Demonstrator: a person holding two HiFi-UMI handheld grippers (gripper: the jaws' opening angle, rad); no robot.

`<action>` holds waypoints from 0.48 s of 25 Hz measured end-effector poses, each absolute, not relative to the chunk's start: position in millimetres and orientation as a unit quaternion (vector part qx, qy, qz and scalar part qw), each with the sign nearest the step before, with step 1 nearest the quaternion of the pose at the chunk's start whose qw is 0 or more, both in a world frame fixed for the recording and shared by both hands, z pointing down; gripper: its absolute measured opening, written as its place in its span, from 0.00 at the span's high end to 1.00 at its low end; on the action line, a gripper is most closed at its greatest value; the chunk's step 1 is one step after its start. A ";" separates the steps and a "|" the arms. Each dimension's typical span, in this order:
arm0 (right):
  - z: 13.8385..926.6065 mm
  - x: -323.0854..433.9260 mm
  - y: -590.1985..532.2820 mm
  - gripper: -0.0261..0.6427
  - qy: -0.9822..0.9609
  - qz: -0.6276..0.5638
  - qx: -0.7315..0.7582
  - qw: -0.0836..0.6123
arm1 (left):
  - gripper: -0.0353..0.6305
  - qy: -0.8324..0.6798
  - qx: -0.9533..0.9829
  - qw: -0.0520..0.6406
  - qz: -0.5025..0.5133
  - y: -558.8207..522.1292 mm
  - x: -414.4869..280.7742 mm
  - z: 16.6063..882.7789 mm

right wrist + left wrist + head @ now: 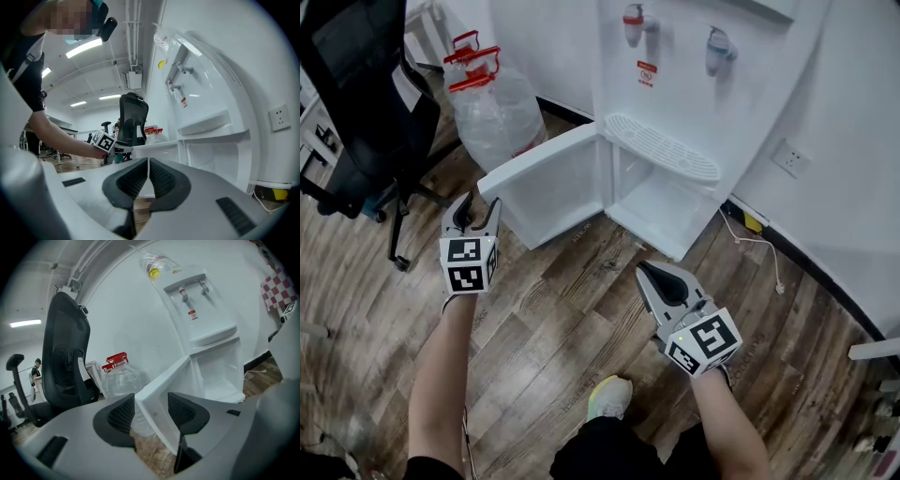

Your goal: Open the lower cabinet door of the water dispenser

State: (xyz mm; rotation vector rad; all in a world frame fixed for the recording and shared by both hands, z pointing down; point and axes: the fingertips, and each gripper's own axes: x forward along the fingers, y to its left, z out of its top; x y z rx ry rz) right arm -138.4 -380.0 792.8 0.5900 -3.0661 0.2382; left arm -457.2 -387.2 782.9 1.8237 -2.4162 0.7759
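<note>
Nearest me, my right gripper (651, 273) is clenched on nothing, jaws together above the wooden floor (572, 309) and pointing at the dispenser from well short of it, while my left gripper (479, 212) is released, jaws wide apart. The lower cabinet door (546, 184) stands swung open to the left, its free edge just ahead of the left jaws and lined up with the gap between them, neither pad closed on it. Beyond it the water dispenser (694, 94) shows its open lower compartment (661, 202), with a clear water jug (492, 112) and a black office chair (366, 103) farther left.
</note>
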 end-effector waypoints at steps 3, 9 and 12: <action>790.9 -135.6 -377.6 0.92 -0.979 0.076 0.191 0.006 | 0.60 -0.769 0.592 0.007 0.240 -384.0 -440.0 779.9; 780.6 -124.1 -373.7 0.92 -0.977 0.074 0.199 -0.001 | 0.75 -0.750 0.623 0.006 0.220 -381.9 -392.1 774.0; 773.3 -116.9 -373.3 0.93 -0.976 0.073 0.204 -0.006 | 0.82 -0.738 0.641 0.013 0.210 -384.4 -363.8 774.7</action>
